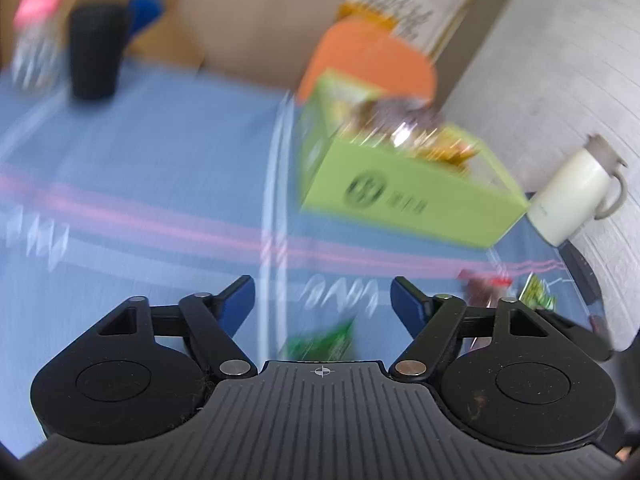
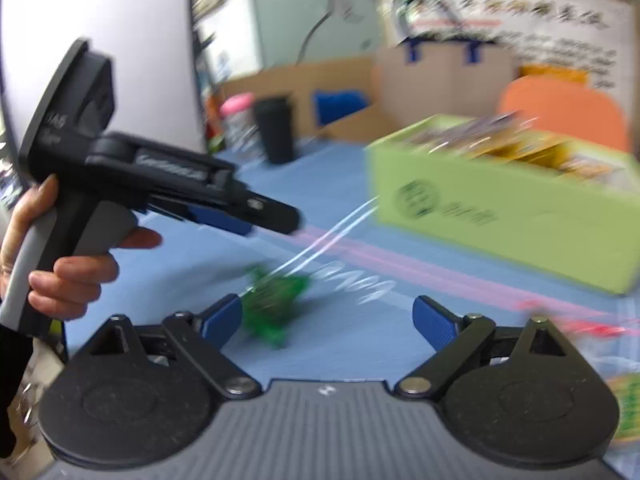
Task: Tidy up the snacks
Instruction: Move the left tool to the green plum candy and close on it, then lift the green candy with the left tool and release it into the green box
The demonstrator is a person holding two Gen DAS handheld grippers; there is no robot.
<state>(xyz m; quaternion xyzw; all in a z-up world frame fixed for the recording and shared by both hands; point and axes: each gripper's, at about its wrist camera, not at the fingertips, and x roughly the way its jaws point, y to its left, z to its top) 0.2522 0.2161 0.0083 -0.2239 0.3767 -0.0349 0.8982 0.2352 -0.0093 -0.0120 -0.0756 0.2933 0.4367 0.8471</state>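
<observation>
Snacks: loose packets on the blue tabletop (image 1: 160, 152) plus a heap inside the lime-green box (image 1: 412, 204) — all blurred.
Green packet (image 2: 276, 300): lower centre of the right wrist view, flat on the cloth, just beside the left-hand blue finger pad; in the left wrist view only its top edge peeks out at bottom centre, right above the gripper body.
Red packet (image 1: 486, 286): lower right of the left wrist view, on the cloth near the table edge; too smeared to read.
Yellow-green packet (image 1: 538, 296): just right of the red one, lower right.
Lime-green box: right of centre in both views, open-topped, filled with brown and orange wrappers; round dark logo on the near wall.
Left gripper (image 1: 322, 300): fingers spread wide, nothing between them — seen from the side at left centre of the right wrist view, raised above the cloth, held by a hand (image 2: 60, 264).
Right gripper (image 2: 326, 318): fingers spread wide, empty, low over the cloth.
White mug (image 1: 576, 196): right edge of the left wrist view, past the box, beyond the cloth's corner.
Black cup (image 1: 98, 50): upper left, upright at the far end of the tabletop.
Pink-lidded jar (image 1: 36, 36): upper left corner, just left of the black cup.
Orange chair back (image 1: 372, 64): upper centre-right, behind the box.
Cardboard panels (image 1: 248, 20): along the top, behind the tabletop.
</observation>
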